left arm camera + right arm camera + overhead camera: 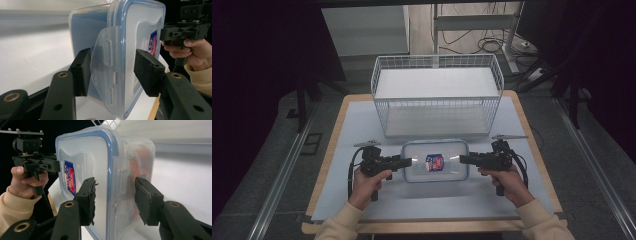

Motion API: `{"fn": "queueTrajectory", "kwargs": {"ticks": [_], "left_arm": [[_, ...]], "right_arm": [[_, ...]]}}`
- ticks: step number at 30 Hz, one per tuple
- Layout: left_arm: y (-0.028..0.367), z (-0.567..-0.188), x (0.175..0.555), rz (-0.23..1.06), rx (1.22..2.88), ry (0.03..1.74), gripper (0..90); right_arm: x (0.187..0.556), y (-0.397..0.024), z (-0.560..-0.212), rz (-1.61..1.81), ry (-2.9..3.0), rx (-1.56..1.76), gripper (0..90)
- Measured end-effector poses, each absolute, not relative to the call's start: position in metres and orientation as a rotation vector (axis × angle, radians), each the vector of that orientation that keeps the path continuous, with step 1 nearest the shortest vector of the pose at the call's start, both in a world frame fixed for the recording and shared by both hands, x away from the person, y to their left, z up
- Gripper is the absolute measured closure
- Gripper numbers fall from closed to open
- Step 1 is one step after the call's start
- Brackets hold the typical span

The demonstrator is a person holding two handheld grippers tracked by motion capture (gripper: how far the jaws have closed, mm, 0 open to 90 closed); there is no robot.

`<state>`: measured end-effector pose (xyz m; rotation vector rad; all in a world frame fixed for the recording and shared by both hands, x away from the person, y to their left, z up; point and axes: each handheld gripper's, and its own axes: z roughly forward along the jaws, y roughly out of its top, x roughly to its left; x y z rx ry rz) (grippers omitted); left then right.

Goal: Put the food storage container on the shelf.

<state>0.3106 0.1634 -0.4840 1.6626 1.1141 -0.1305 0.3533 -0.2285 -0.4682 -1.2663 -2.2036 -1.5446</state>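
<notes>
A clear plastic container (pixel 434 160) with a blue-rimmed lid and a red and blue label lies level between my two grippers, over the white mat. My left gripper (pixel 408 161) is at its left end and my right gripper (pixel 463 159) at its right end. In the left gripper view, the left gripper (pixel 112 72) has one jaw under the container (pixel 135 25) and one on the lid, beside a flared latch flap. In the right gripper view, the right gripper (pixel 113 200) clamps the container (pixel 85 157) the same way. Something orange shows inside.
A white wire basket (pixel 437 112) stands just behind the container, open at the top. The white mat (pixel 362 120) covers a wooden table. A person's hands in cream sleeves hold both grippers. Dark floor and rails lie at both sides.
</notes>
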Motion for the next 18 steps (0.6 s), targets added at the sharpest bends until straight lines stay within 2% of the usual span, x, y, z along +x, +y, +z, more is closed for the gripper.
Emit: {"fn": "queueTrajectory", "kwargs": {"ticks": [11, 18], "left_arm": [[0.163, -0.467, 0.318, -0.121, 1.641, 1.098, 49.2], [0.166, -0.442, 0.325, -0.083, 1.642, 1.071, 49.2]], "right_arm": [[0.358, -0.229, -0.449, -1.586, -2.224, -1.255, 52.5], [0.361, -0.226, -0.429, -1.634, -2.242, -1.233, 52.5]]}}
